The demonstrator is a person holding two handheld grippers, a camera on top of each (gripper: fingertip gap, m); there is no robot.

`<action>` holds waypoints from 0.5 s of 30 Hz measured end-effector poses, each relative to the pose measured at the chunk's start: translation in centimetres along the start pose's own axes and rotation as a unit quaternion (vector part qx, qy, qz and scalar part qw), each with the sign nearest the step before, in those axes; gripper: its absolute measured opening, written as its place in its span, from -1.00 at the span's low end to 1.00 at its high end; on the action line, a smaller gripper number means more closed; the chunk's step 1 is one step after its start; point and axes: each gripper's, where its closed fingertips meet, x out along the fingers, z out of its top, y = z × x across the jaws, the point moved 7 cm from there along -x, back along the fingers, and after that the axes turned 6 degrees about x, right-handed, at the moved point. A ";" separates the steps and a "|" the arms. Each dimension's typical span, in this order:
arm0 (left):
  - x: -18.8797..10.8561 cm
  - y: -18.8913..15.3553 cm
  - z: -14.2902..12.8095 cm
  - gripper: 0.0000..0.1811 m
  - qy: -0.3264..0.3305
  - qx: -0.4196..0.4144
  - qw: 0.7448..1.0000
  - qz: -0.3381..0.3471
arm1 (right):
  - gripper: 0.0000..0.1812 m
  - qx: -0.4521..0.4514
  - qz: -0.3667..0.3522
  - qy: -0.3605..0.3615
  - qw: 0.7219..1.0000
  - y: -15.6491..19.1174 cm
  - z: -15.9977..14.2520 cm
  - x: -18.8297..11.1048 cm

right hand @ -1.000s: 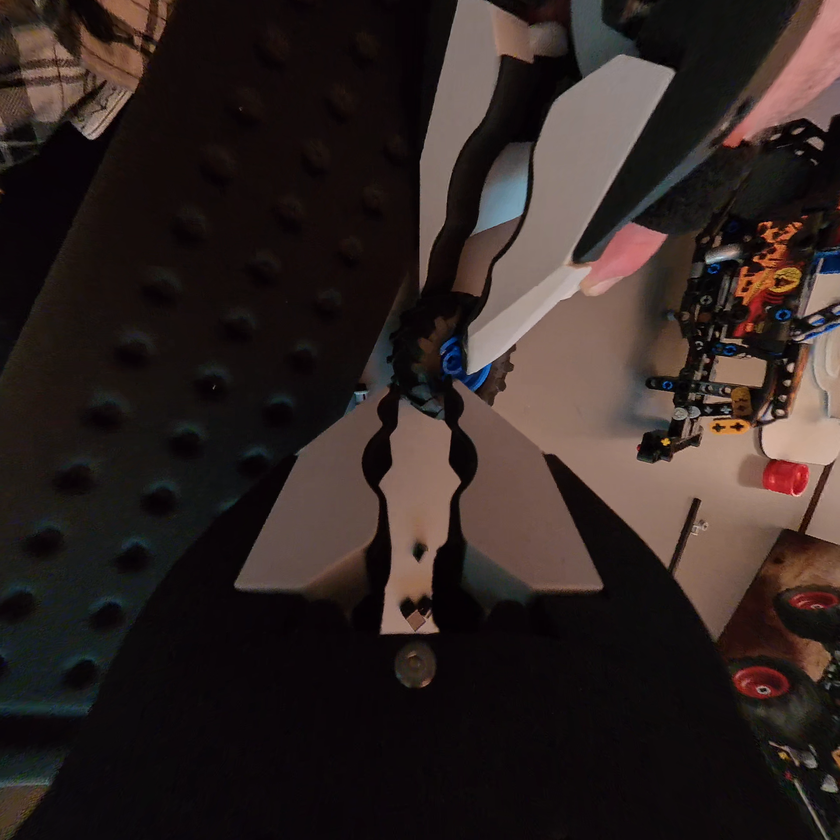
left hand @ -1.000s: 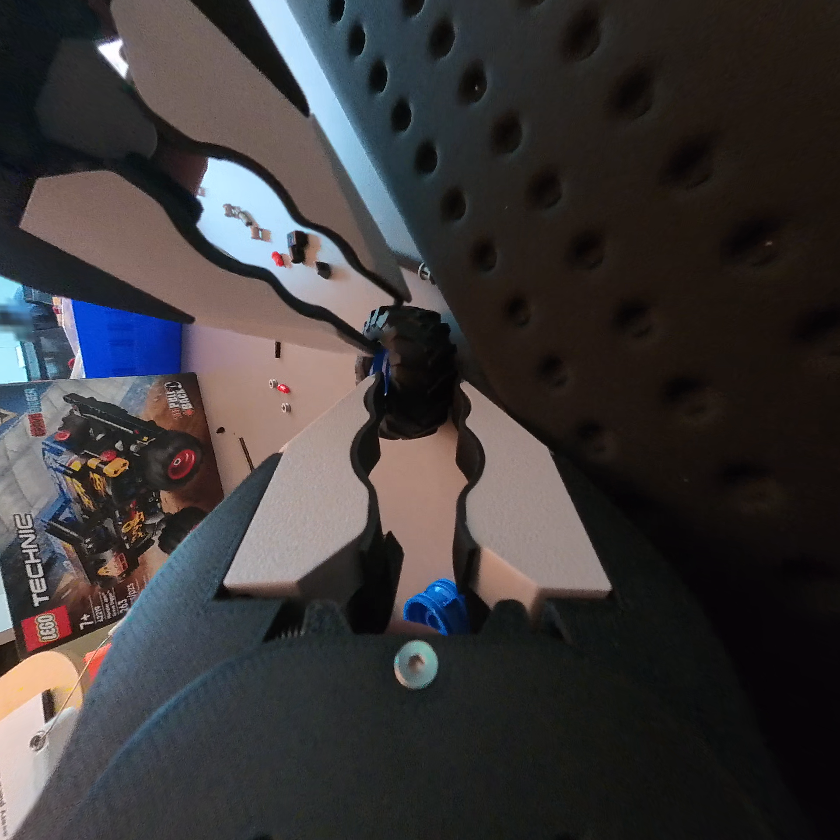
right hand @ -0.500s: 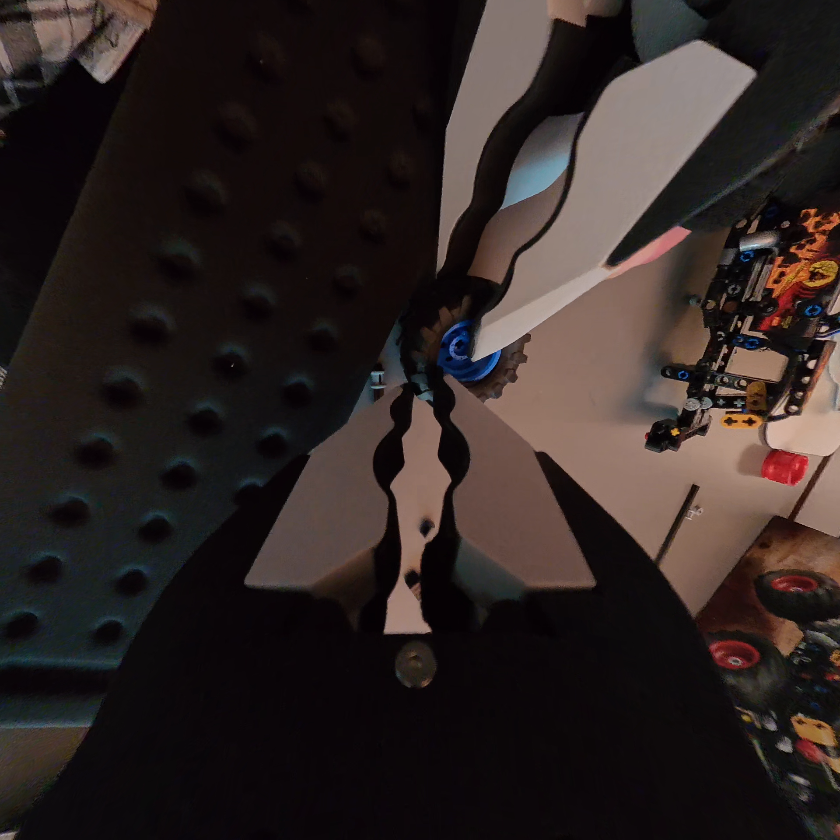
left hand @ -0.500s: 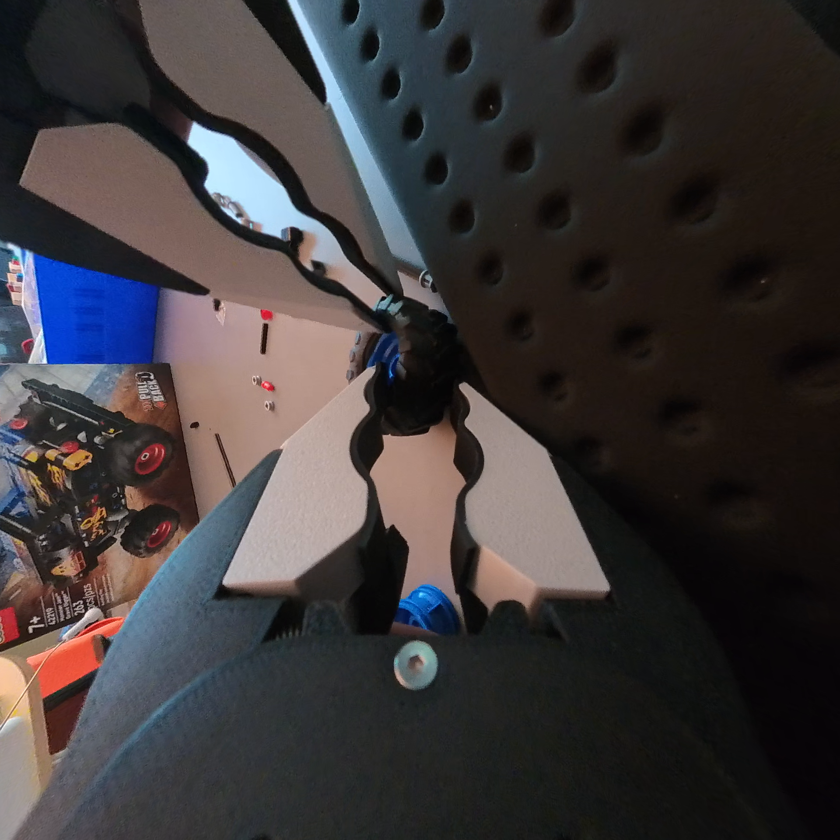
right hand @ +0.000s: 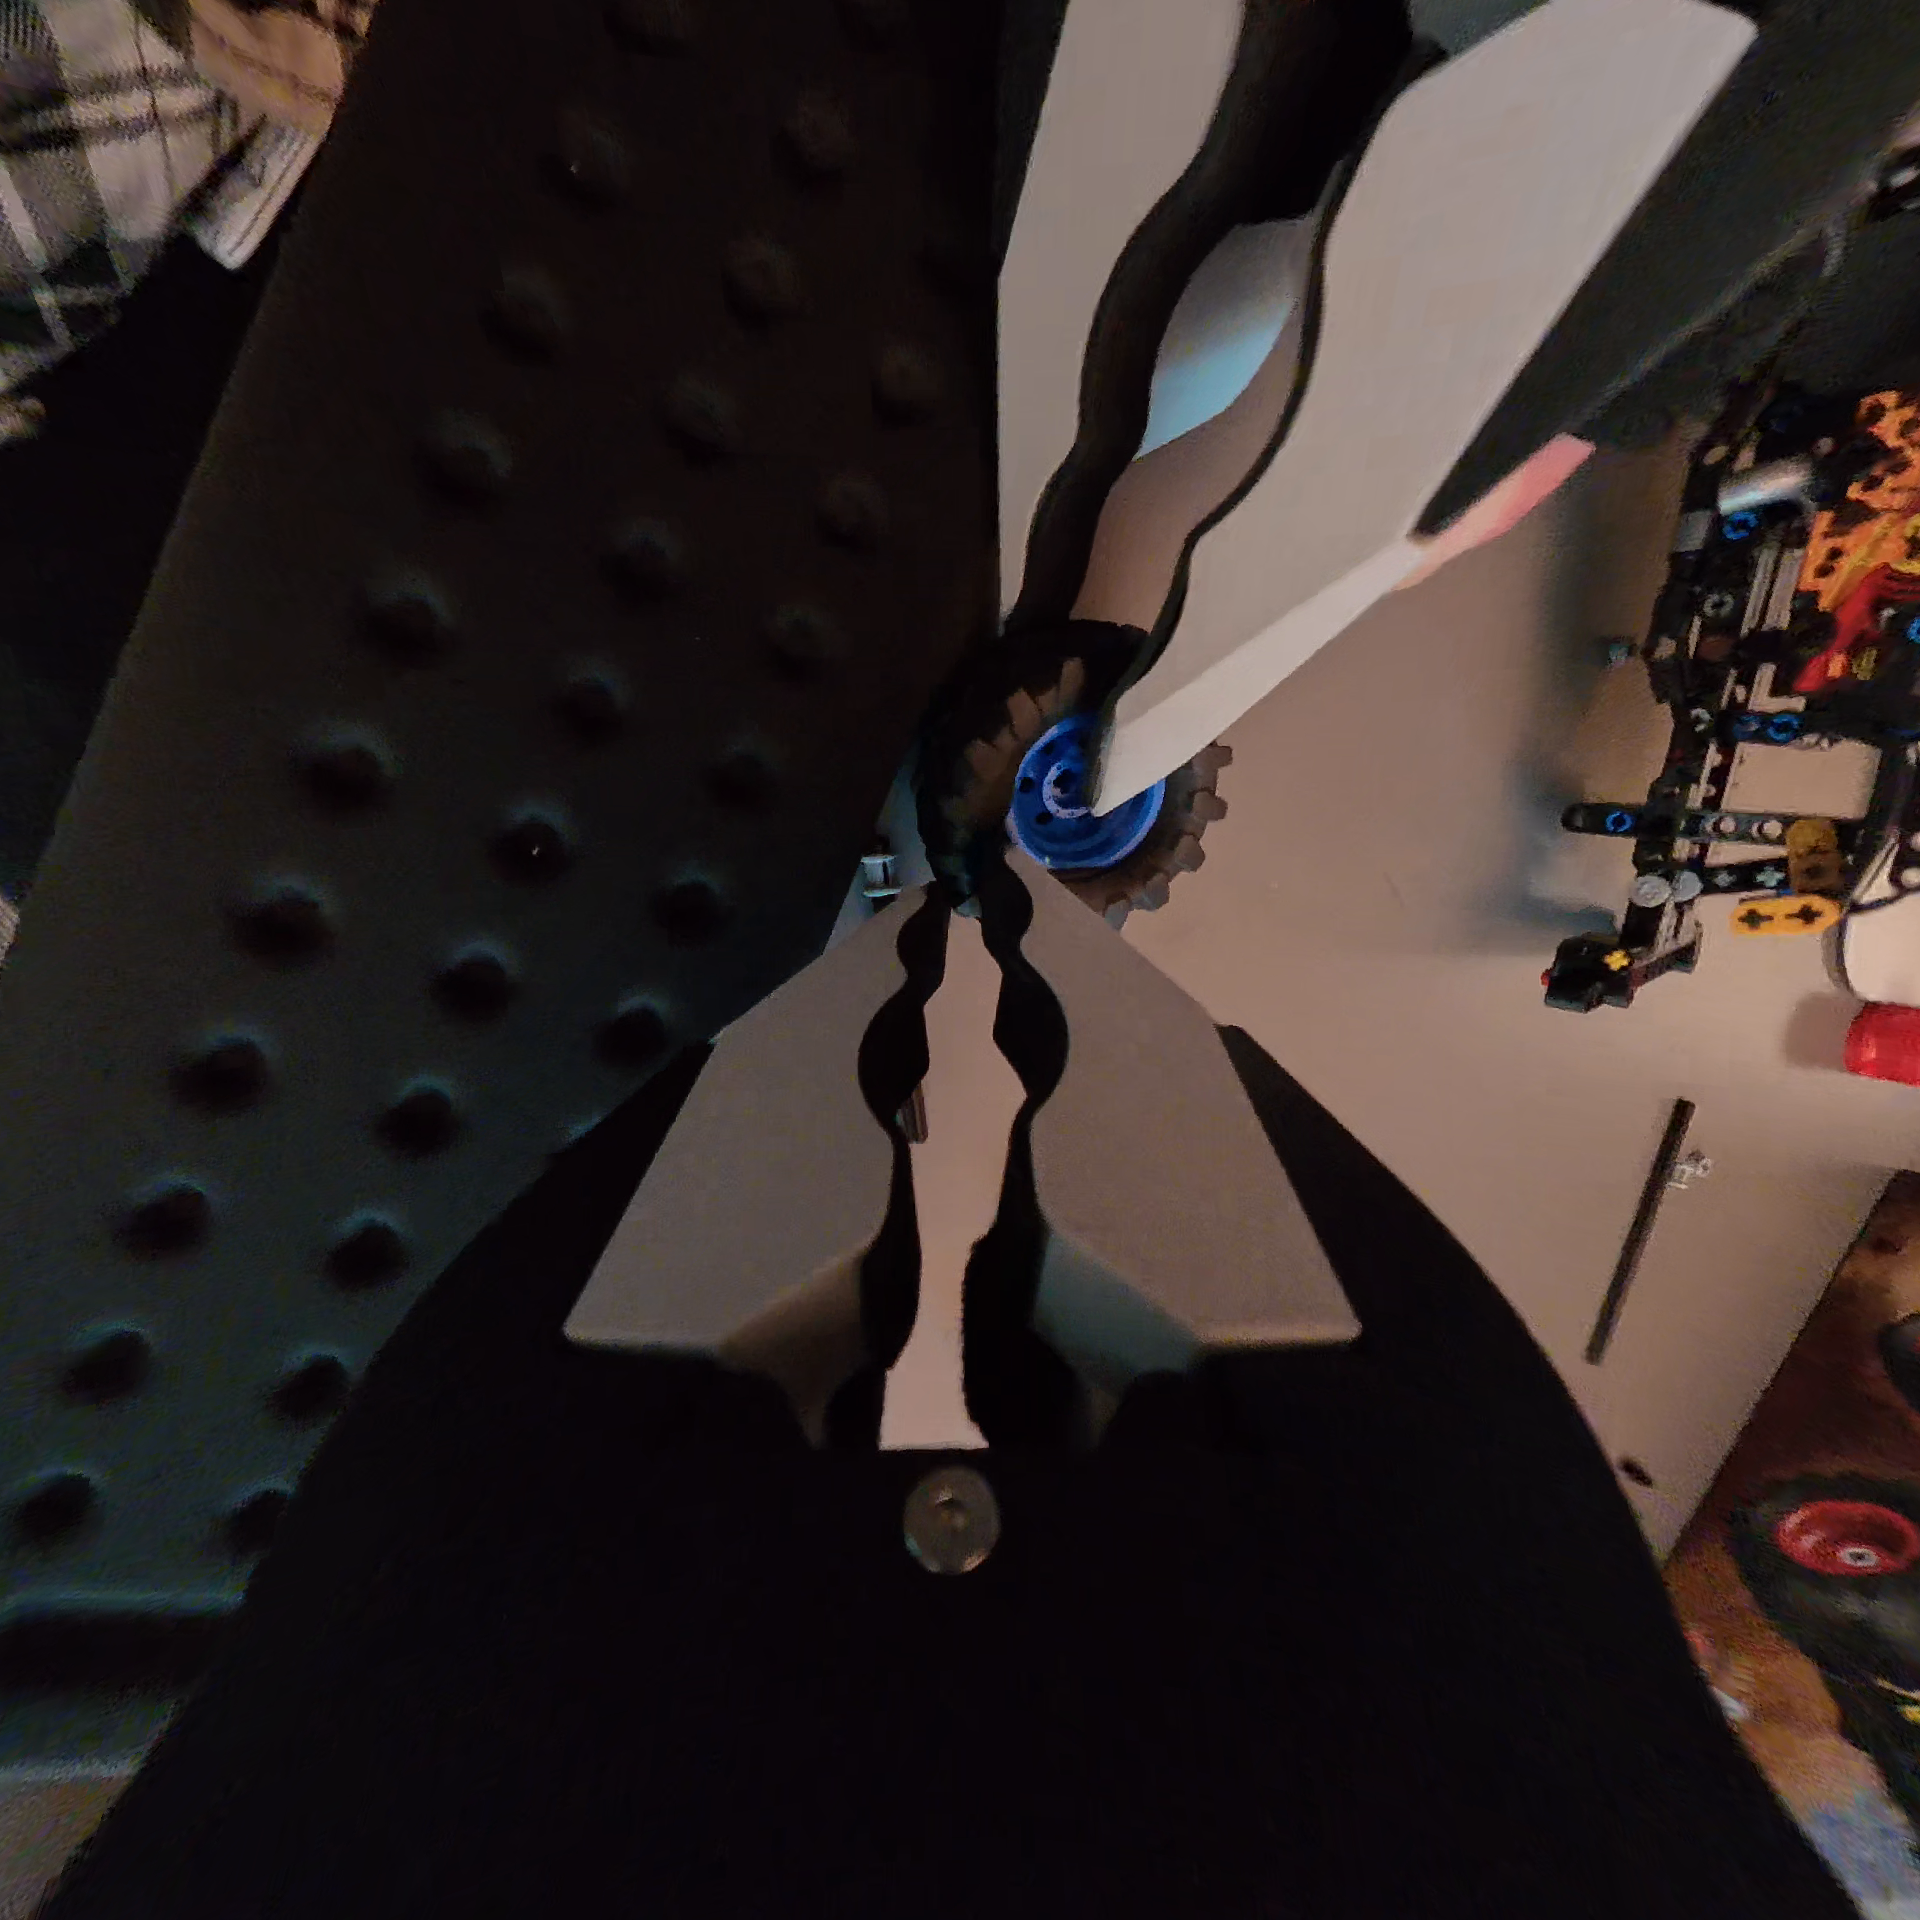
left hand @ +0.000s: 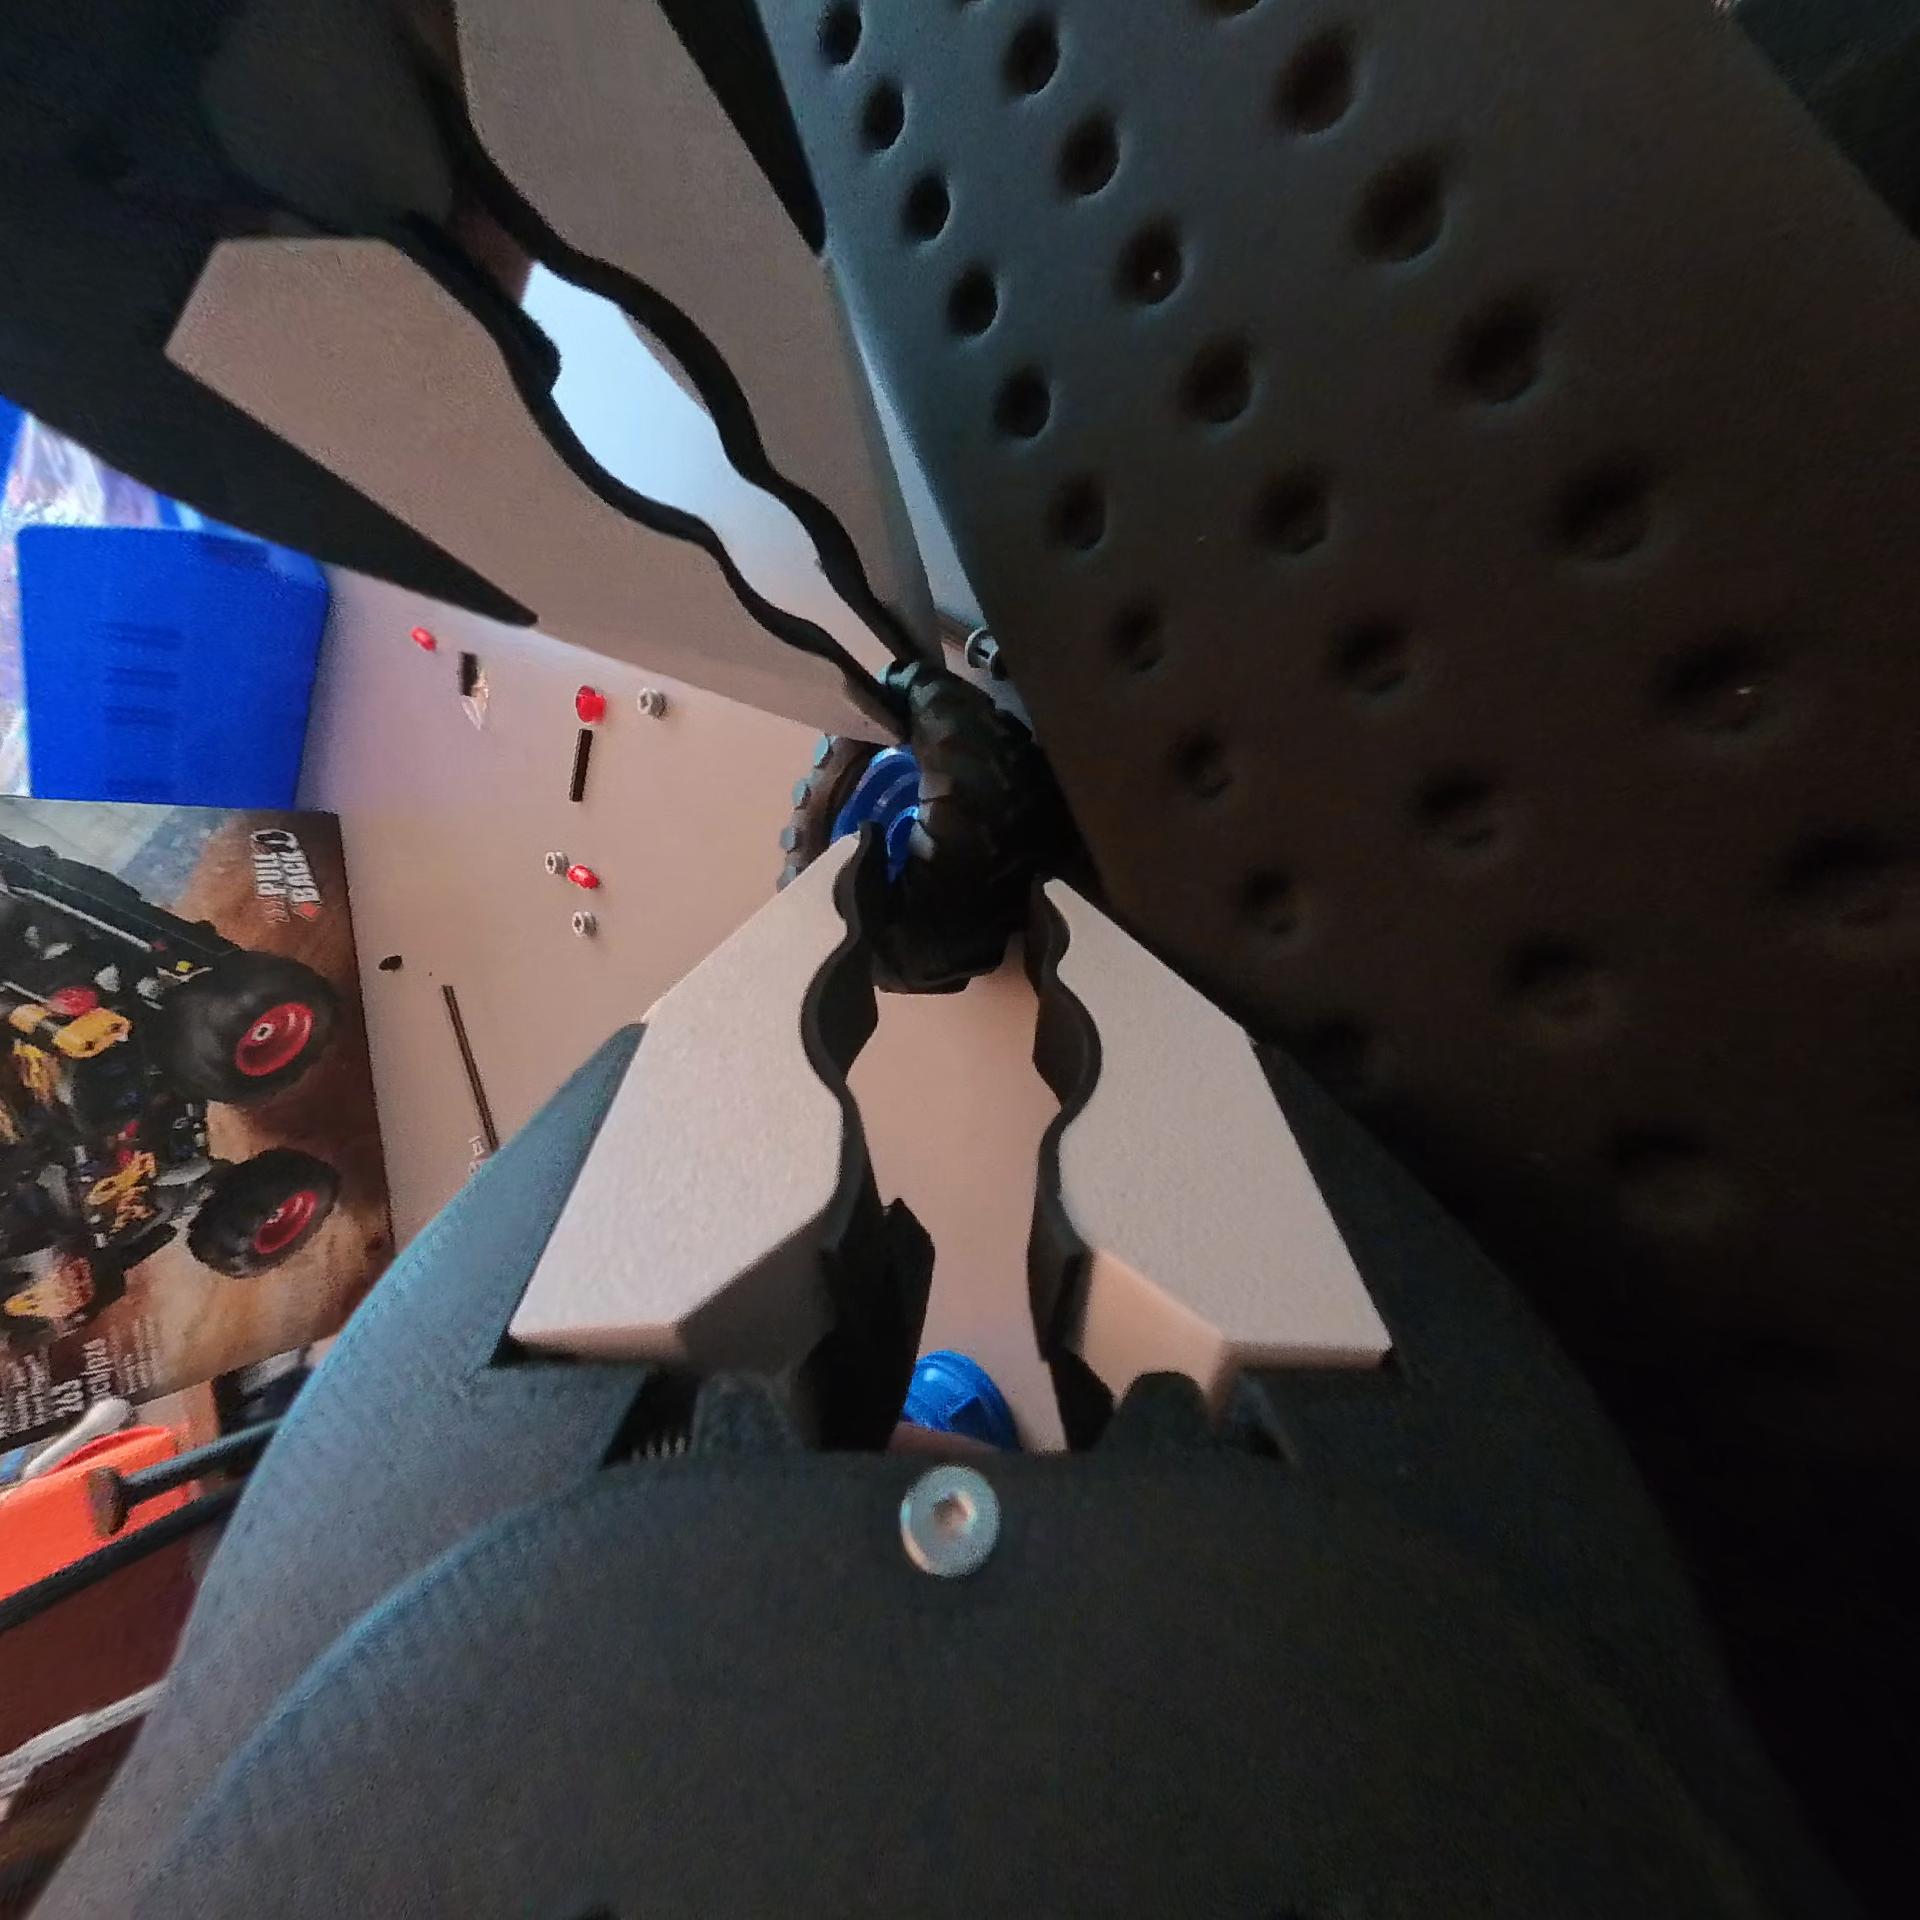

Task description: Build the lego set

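We hold the black tyre (left hand: 951, 821) with both tools at once. Our left gripper (left hand: 940, 904) has its fingers closed part-way, the tips pinching the tyre across its tread while a wide gap stays open behind them. Our right gripper (right hand: 971, 894) is drawn much narrower, its tips nipping the near edge of the same tyre (right hand: 971, 748). In each wrist view the other tool reaches in from the far side, so the two pairs of fingertips meet at the tyre from opposite directions.

A blue wheel hub (right hand: 1070, 800) sits at the mouth of the tyre; in the right wrist view one finger of the left tool lies across its face. Whether the hub is fully seated we cannot tell. Just behind it a second tyre with a knobbly tread (right hand: 1174, 831) shows. Another blue hub (left hand: 951, 1397) lies on the table, seen between the roots of our left fingers.

The pale table (left hand: 675, 810) carries small loose parts to the left: red pins (left hand: 588, 702), a black axle (left hand: 470, 1060). The set's box (left hand: 177, 1091) lies at the left, with a blue bin (left hand: 166, 655) beyond it. In the right wrist view the part-built chassis (right hand: 1766, 727) stands well to the right, a red hub (right hand: 1881, 1039) near it. A dark perforated panel (left hand: 1403, 468) fills the space beside both tools.
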 end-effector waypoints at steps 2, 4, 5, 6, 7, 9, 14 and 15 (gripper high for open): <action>0.0 0.0 -0.1 -0.69 -0.006 -0.008 1.000 -0.006 | -0.93 0.022 -0.002 -0.018 1.000 -0.1 -0.2 0.0; 0.0 0.0 -0.1 -0.69 -0.011 -0.006 1.000 -0.005 | -0.92 0.060 0.007 -0.041 0.997 -0.3 -0.4 0.0; -0.1 0.0 -0.1 -0.69 -0.009 -0.004 1.000 -0.005 | -0.93 0.068 0.004 -0.048 0.996 -0.3 -0.5 0.0; -0.1 0.0 -0.1 -0.69 -0.006 -0.002 1.000 -0.004 | -0.92 0.072 -0.004 -0.053 0.996 -0.3 -0.5 0.0; -0.1 0.0 -0.2 -0.69 -0.006 -0.004 1.000 -0.004 | -0.92 0.084 -0.011 -0.059 0.995 -0.3 -0.5 0.0; 0.0 0.1 -0.2 -0.69 -0.007 -0.007 1.000 -0.005 | -0.89 0.122 -0.021 -0.073 0.990 -0.5 -0.5 -0.4; 0.1 0.1 0.0 -0.70 -0.007 0.000 1.000 -0.007 | -0.87 0.106 -0.064 -0.027 0.992 0.0 -0.2 -0.4; 0.1 0.1 0.1 -0.71 -0.008 -0.001 1.000 -0.007 | -0.87 0.105 -0.068 -0.018 0.992 0.0 -0.2 -0.3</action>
